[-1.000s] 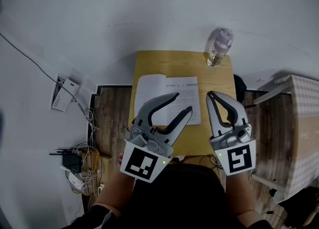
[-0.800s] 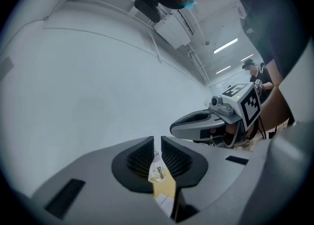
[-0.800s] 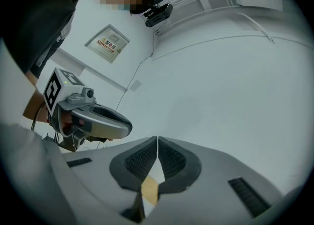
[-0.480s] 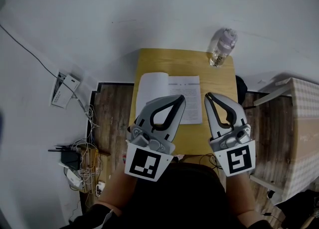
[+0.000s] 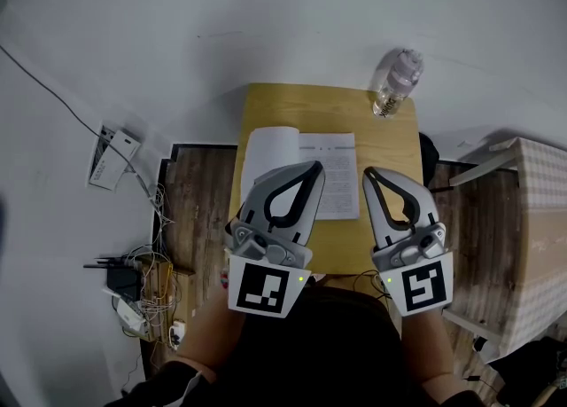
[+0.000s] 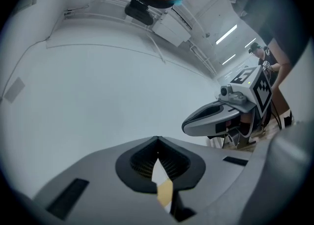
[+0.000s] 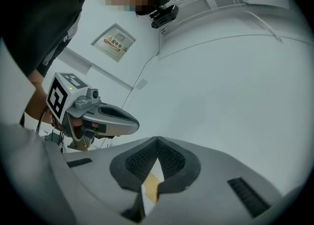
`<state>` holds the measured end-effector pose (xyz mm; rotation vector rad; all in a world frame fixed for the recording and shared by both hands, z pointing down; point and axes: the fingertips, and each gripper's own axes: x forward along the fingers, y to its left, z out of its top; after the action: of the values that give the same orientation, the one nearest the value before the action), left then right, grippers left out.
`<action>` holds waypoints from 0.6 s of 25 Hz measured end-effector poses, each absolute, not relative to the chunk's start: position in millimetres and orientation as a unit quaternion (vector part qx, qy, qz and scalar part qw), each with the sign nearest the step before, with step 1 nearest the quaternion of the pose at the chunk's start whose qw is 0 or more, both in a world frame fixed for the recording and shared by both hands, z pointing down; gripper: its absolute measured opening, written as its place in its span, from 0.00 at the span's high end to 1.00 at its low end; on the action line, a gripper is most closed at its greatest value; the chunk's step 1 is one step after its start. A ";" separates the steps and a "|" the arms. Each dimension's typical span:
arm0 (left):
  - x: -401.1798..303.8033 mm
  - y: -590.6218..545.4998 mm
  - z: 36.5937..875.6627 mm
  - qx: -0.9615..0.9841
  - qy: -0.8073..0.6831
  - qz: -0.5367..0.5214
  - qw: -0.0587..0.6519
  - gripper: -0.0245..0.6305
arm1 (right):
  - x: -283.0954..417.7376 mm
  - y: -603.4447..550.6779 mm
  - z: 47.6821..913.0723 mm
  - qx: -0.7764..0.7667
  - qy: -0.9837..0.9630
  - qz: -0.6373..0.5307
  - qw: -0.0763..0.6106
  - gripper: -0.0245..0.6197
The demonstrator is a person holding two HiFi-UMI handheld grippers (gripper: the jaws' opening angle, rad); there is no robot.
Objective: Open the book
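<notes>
An open book [image 5: 301, 170] with white printed pages lies on a small wooden table [image 5: 328, 108] below both grippers. My left gripper [image 5: 314, 168] hovers over the book's lower half, shut with nothing between its fingers. My right gripper [image 5: 369, 175] hangs just right of the book, also shut and empty. The two are level, side by side and apart. In the left gripper view the jaws [image 6: 157, 140] meet at the tip and the right gripper [image 6: 216, 118] shows beyond. In the right gripper view the jaws [image 7: 157, 140] are likewise together, with the left gripper [image 7: 103, 118] to the side.
A clear plastic bottle [image 5: 394, 84] stands at the table's far right corner. A tangle of cables and small devices [image 5: 133, 290] lies on the floor at left, near a white box [image 5: 111, 161]. A checkered tabletop [image 5: 540, 219] is at the right. A white wall is ahead.
The left gripper's jaws went from open to shut, with nothing between them. Both grippers stayed in about the same place over the table.
</notes>
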<state>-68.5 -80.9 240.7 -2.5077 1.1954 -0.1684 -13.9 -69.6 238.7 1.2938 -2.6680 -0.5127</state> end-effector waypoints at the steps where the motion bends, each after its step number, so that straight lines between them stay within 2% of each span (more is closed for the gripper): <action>1: -68.5 -81.7 240.8 -0.885 0.424 -0.061 0.181 0.95 | -14.1 -70.1 238.9 0.428 -0.885 -0.169 0.066 0.92; 15: -66.2 -93.4 239.7 -0.885 0.426 -0.057 0.179 0.95 | -8.1 -75.5 240.6 0.421 -0.888 -0.169 0.072 0.92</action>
<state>-66.2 -93.4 239.7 -2.5027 1.2056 -0.1599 -8.1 -75.5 240.6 1.2650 -2.6702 -0.5074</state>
